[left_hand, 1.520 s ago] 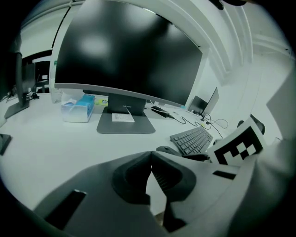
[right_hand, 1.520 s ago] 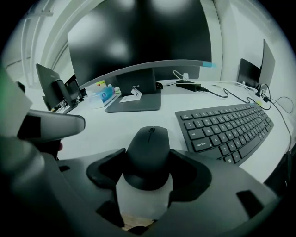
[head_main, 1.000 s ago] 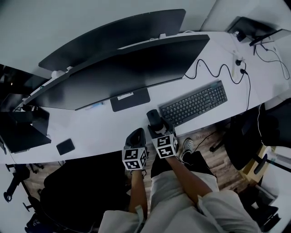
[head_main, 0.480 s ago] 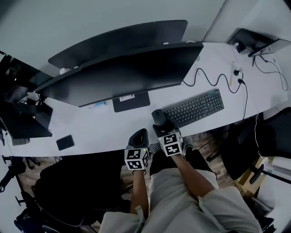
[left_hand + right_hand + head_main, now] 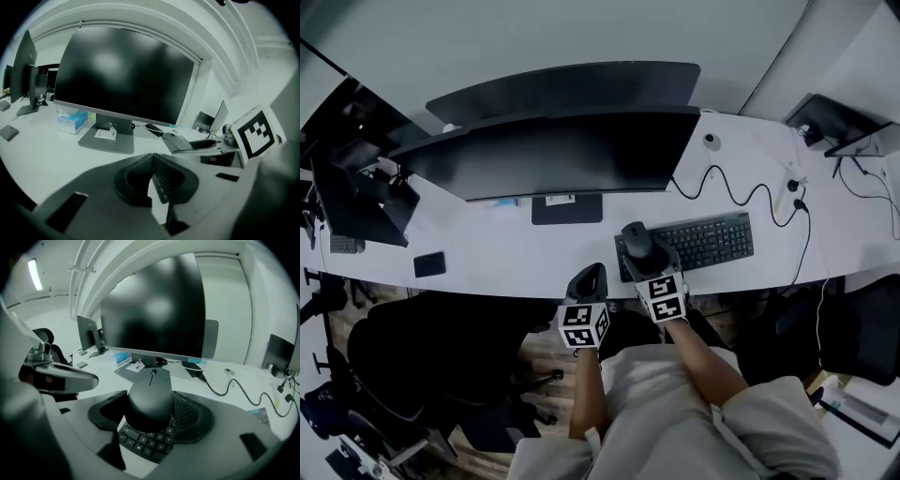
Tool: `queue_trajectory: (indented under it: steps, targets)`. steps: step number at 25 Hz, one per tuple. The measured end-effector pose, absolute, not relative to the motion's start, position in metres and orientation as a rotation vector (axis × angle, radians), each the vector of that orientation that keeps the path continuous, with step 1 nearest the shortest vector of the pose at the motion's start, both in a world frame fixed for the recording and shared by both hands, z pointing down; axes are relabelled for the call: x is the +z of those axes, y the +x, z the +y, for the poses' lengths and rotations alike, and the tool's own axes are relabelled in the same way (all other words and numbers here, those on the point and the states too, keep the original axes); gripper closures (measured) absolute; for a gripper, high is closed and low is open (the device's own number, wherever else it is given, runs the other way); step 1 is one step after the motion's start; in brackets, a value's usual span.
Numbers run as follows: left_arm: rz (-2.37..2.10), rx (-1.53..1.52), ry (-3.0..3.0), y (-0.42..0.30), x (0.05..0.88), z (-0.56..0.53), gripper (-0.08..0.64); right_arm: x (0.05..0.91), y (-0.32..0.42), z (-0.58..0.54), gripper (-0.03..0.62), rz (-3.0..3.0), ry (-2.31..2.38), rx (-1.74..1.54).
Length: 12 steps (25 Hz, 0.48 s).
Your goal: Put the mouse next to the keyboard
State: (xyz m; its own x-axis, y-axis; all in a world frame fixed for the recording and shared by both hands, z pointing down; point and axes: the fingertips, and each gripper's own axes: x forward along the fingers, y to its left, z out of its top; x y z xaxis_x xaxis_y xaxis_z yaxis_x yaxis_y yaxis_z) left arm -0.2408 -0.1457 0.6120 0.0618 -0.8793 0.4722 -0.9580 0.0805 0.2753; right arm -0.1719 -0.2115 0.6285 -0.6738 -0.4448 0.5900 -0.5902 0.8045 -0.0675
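Note:
A dark mouse (image 5: 149, 397) sits between the jaws of my right gripper (image 5: 154, 404), which is shut on it. In the head view the mouse (image 5: 636, 240) hangs over the left end of the black keyboard (image 5: 698, 243), with the right gripper (image 5: 639, 251) behind it. Keyboard keys (image 5: 143, 441) show just under the mouse in the right gripper view. My left gripper (image 5: 589, 277) is shut and empty at the desk's front edge, left of the right one; its pads meet at the tips (image 5: 153, 157).
A wide curved monitor (image 5: 553, 150) stands on its flat base (image 5: 567, 208) behind the keyboard. A black cable (image 5: 741, 192) snakes across the white desk (image 5: 487, 253) at the right. A dark phone-like slab (image 5: 429, 263) lies at left. A tissue box (image 5: 72, 121) stands by the monitor base.
Both grippers have risen and moved forward over the desk. The right one has carried the mouse from the desk's front edge to over the keyboard's left end.

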Motion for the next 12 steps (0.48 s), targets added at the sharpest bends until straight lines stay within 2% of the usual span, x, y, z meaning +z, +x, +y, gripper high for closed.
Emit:
queue_trajectory:
  steps: [12]
  targets:
    - [-1.951, 0.234, 1.840, -0.168, 0.582, -0.205, 0.537, 0.615, -0.081, -0.264, 0.291, -2.469, 0.749, 0.359]
